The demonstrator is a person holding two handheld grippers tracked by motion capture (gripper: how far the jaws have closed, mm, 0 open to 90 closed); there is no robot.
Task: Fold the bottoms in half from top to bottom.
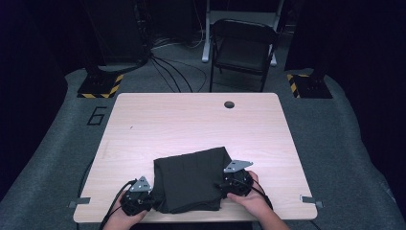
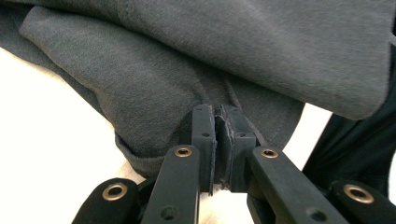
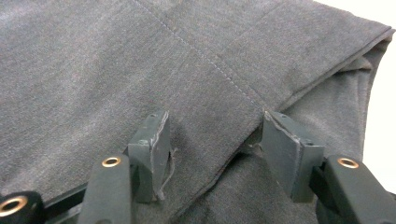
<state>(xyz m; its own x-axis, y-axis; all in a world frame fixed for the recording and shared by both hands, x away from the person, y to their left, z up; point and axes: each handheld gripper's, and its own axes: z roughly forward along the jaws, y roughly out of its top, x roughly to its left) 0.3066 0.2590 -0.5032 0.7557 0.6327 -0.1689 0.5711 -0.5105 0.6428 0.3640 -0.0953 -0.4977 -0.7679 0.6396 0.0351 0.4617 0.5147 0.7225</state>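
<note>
While you sit at the near edge, the light wood table (image 1: pixel 191 120) carries one item: a folded dark grey garment (image 1: pixel 191 179), lying by the near edge, a bit right of centre, well apart from the cable hole (image 1: pixel 229 104) close to the far edge. Fabric type beyond a knit with stitched seams I can't tell.

Beyond the far edge: a black folding chair (image 1: pixel 242 48) on the grey floor, loose cables (image 1: pixel 167 67) running left of it, and two stand bases with yellow-black hazard tape (image 1: pixel 100 85) off the far corners. A "6" (image 1: pixel 97 116) is marked on the floor off the left edge.

Your left gripper (image 1: pixel 138 199) sits at the near-left corner of the garment, your hand around it at the near edge. In the left gripper view its jaws are pressed together with a fold of the garment (image 2: pixel 187 70) pinched between them; the layers above it sag over the bright tabletop (image 2: pixel 46 154).

Your right gripper (image 1: pixel 235 181) is at the garment's right edge, grey three-cornered plate on top. In the right gripper view its jaws stand spread, one pad on each side of a folded edge of the garment (image 3: pixel 140 70). The pads (image 3: pixel 154 144) rest against the cloth but nothing is clamped. A stitched seam (image 3: pixel 205 58) runs diagonally across the top layer just ahead of them.
</note>
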